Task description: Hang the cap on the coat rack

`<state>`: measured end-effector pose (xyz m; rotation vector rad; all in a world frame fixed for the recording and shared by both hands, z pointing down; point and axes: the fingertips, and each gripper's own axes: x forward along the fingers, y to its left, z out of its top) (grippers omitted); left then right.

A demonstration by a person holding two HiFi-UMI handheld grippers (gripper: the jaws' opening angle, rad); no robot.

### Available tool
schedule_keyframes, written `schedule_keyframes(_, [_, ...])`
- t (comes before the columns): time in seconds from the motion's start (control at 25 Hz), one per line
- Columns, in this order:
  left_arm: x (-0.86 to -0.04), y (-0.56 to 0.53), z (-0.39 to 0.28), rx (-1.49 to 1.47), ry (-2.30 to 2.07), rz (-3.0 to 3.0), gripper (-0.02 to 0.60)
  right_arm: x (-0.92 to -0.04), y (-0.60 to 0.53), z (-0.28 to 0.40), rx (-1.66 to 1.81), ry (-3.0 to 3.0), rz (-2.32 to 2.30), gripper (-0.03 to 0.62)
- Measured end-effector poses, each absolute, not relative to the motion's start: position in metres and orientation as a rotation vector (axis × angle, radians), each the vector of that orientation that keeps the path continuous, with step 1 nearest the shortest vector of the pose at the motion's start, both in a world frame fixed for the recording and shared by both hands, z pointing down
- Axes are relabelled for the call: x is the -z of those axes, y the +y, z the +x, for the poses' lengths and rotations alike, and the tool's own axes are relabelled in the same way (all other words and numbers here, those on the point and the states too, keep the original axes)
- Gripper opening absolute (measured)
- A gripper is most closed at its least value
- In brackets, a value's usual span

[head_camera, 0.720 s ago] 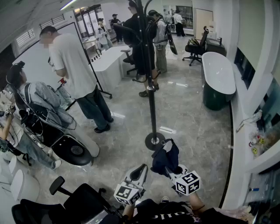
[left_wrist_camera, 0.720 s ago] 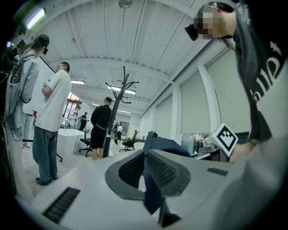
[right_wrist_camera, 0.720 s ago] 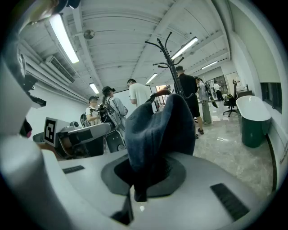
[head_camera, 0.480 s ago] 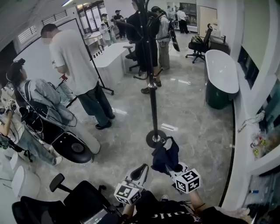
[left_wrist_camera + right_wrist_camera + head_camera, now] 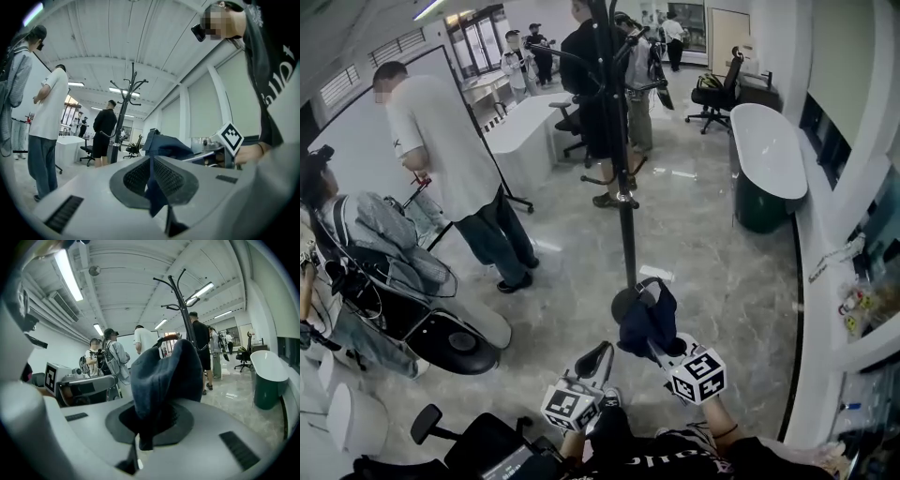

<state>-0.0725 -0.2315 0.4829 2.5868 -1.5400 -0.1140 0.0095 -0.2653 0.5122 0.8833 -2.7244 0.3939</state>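
Note:
The dark blue cap (image 5: pixel 647 319) hangs in my right gripper (image 5: pixel 656 345), which is shut on its fabric. In the right gripper view the cap (image 5: pixel 161 376) rises out of the closed pads (image 5: pixel 154 420) and hides part of the room ahead. The black coat rack (image 5: pixel 623 187) stands just beyond the cap, and its round base is partly hidden behind it. Its hooks (image 5: pixel 180 301) curve out high above. My left gripper (image 5: pixel 600 354) sits lower left of the cap, apart from it, its jaws together with nothing held. The left gripper view shows the cap (image 5: pixel 166 143) and the rack (image 5: pixel 126 108).
A person in a white T-shirt (image 5: pixel 441 150) stands left of the rack, and another sits by a round-based chair (image 5: pixel 450 337). More people stand behind the rack. A white bathtub (image 5: pixel 769 150) is at the right, and a black office chair (image 5: pixel 478 436) is at my lower left.
The rack's base now sits closer in the head view, partly behind the cap. Both grippers have shifted slightly up the frame, the right one still holding the cap.

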Motion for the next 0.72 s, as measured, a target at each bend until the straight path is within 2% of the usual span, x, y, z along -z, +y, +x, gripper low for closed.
schedule_keyframes(0.44, [-0.466,-0.323,-0.154,0.122,-1.422,2.658,0.023,-0.425,-0.397,-0.076,-0.135,-2.766,0.992,0.029])
schedule_keyframes(0.72, [-0.468,-0.363,-0.179,0.120,-1.354,2.685,0.023,-0.348,-0.468,-0.108,0.101,-2.784,1.063,0.029])
